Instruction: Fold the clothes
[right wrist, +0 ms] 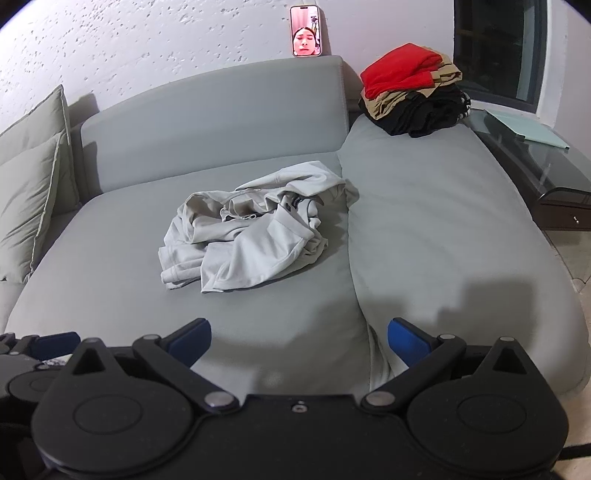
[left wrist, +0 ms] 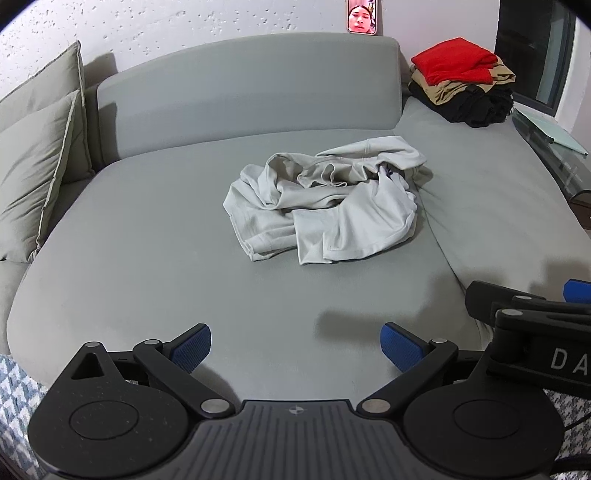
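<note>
Left claw: my left gripper (left wrist: pixel 295 347) hangs over the near edge of the grey sofa (left wrist: pixel 155 258), jaws spread wide, nothing between the blue pads (left wrist: pixel 192 349).
Right claw: my right gripper (right wrist: pixel 299 341) sits just beside the left one, also spread wide and holding nothing; it hovers above the seam between the two seat cushions.
Garment: a pale grey crumpled garment (left wrist: pixel 325 199) lies in a loose heap in the middle of the seat, well apart from both claws. A small dark label shows among its folds in the right wrist view.
Folded pile: a stack of folded clothes (right wrist: pixel 410 96) sits at the far right corner of the sofa, red on top, tan below, black at the bottom.
Cushions: two grey-green cushions (left wrist: pixel 33 177) lean at the far left end.
Phone: a phone (right wrist: pixel 306 31) stands upright on the backrest against the white wall, screen lit.
Side table: a dark glass-topped table (right wrist: pixel 535 162) is right of the sofa, a pale green flat item lying on it.
</note>
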A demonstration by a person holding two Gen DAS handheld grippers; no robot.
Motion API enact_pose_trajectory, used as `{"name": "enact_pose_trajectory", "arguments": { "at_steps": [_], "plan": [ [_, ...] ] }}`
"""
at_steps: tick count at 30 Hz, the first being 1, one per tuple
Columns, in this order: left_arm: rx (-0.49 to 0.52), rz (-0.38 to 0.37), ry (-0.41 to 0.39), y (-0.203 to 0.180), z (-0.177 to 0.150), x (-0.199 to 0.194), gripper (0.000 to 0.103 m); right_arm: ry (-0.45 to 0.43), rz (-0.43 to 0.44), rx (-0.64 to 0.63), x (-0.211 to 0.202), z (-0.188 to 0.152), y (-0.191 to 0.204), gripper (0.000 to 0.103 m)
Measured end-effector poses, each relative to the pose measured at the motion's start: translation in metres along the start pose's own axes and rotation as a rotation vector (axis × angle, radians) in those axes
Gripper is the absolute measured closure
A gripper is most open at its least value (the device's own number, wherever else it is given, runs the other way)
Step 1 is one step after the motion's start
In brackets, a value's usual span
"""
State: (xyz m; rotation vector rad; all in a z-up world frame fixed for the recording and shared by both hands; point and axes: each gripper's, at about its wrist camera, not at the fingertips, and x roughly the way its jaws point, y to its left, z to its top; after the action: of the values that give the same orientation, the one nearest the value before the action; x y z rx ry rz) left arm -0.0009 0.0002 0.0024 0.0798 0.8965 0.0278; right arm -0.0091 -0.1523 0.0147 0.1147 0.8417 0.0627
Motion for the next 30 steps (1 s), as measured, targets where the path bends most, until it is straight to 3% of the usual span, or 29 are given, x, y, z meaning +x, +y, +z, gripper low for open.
{"name": "enact_pose_trajectory", "arguments": {
  "at_steps": [30],
  "plan": [
    [-0.003, -0.009, 0.026, 0.001, 0.000, 0.005, 0.003, 0.014, 0.002, 0.002, 0.005, 0.000, 0.001, 0.000]
  ]
}}
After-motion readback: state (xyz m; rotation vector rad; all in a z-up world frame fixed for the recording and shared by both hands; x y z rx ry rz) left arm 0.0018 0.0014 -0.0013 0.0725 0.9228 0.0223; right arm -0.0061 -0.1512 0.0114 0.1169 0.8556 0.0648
